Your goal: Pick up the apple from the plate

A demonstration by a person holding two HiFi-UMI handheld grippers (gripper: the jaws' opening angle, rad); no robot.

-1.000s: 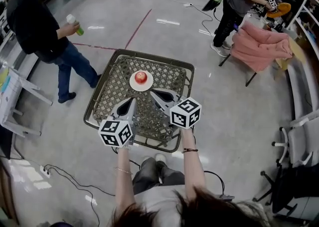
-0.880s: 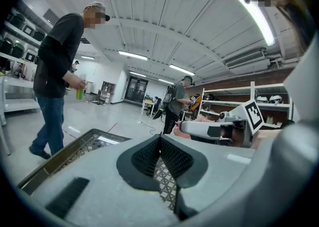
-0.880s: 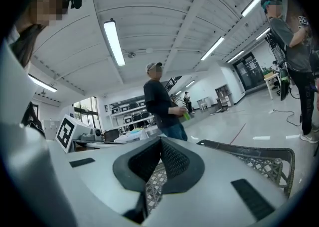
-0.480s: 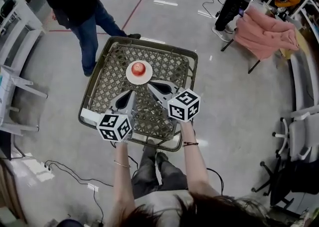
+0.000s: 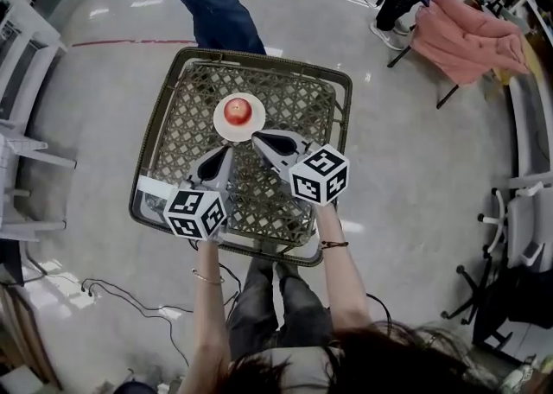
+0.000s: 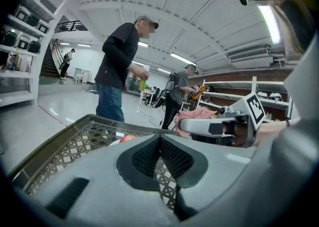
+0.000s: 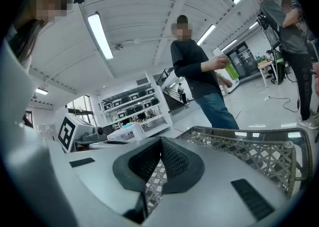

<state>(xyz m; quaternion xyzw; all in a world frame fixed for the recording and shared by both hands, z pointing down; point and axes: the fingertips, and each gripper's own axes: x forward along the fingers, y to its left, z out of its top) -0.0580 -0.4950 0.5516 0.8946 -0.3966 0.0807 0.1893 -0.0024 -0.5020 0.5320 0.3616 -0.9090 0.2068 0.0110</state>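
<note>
- The apple (image 5: 238, 110) is sitting on the plate (image 5: 223, 125), toward the far side of the lattice tabletop (image 5: 173, 137).
- I am keeping my left hand-held gripper (image 5: 226, 152) and right hand-held gripper (image 5: 259, 136) clenched and empty, near the plate.
- I am judging the apple firm, smooth and round, so I would be pinching across its widest middle, gently.

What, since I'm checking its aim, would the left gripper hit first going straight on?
Most likely the apple on its white plate: the shut left gripper points almost straight at it. Whether the plate's rim or the apple comes first is unclear from here.
</note>
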